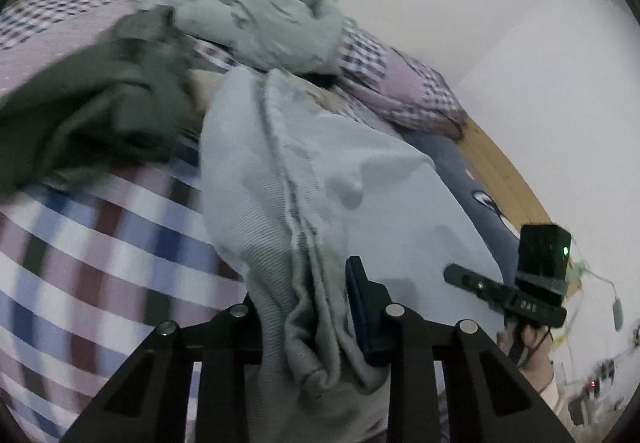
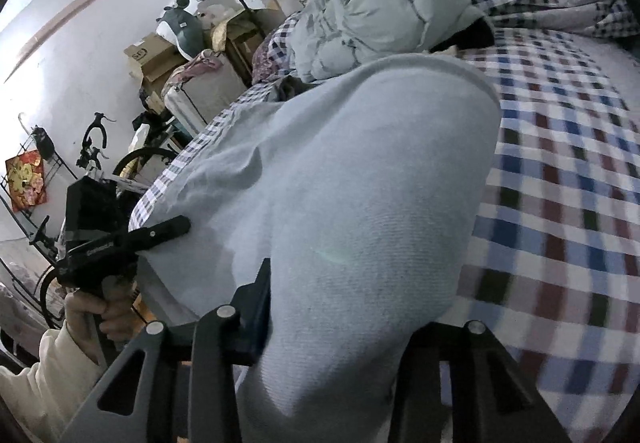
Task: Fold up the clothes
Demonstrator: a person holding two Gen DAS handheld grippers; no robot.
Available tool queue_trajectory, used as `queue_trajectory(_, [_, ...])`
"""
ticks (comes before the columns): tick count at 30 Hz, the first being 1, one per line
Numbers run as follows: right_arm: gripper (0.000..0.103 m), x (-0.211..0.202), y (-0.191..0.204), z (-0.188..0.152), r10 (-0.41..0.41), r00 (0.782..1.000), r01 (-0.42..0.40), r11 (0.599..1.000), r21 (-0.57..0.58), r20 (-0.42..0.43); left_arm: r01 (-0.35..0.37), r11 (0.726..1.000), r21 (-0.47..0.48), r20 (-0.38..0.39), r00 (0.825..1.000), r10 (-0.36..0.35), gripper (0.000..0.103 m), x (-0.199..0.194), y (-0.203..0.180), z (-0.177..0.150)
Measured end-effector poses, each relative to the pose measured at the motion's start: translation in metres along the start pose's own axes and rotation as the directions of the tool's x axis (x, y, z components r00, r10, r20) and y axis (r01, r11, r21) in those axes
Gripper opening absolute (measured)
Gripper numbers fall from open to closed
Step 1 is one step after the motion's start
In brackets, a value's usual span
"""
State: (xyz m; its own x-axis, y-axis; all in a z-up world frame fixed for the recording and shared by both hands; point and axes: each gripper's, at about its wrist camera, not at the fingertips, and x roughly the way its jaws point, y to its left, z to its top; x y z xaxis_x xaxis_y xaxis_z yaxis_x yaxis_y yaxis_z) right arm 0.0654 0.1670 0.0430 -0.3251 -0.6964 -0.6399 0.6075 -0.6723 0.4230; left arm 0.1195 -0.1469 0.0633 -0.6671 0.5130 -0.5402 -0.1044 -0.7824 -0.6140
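Bed with a blue, maroon and white plaid sheet [image 2: 560,171] fills both views, with a crumpled pale green quilt [image 2: 372,7] and a dark olive garment [image 1: 96,99] lying on it; white wall, wooden bed edge, and in the right view boxes, a clothes rack and a bicycle [image 2: 120,163]. Pale grey garment [image 2: 360,203] is lifted off the sheet. Left gripper [image 1: 316,327] pinches a bunched fold of it, right gripper [image 2: 340,307] clamps its other edge.
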Motion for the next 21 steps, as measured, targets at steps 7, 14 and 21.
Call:
queue_trajectory(7, [0.041,-0.072,-0.036,-0.029,-0.078,0.997,0.078,0.997,0.022,-0.007,0.034,0.993,0.111,-0.058,0.998,-0.028,0.030,0.037,-0.056,-0.014])
queue_trajectory(14, [0.047,-0.086,-0.086,-0.056,-0.057,0.997,0.065,0.986,0.151,-0.059,-0.020,0.997,0.073,-0.099,0.995,0.027,0.039,0.056,-0.054,-0.007])
queue_trajectory(21, [0.076,-0.102,-0.096,-0.069,-0.117,0.984,0.134,0.983,0.127,-0.132,-0.092,0.996,0.002,-0.071,0.993,0.092,0.076,0.027,-0.034,-0.024])
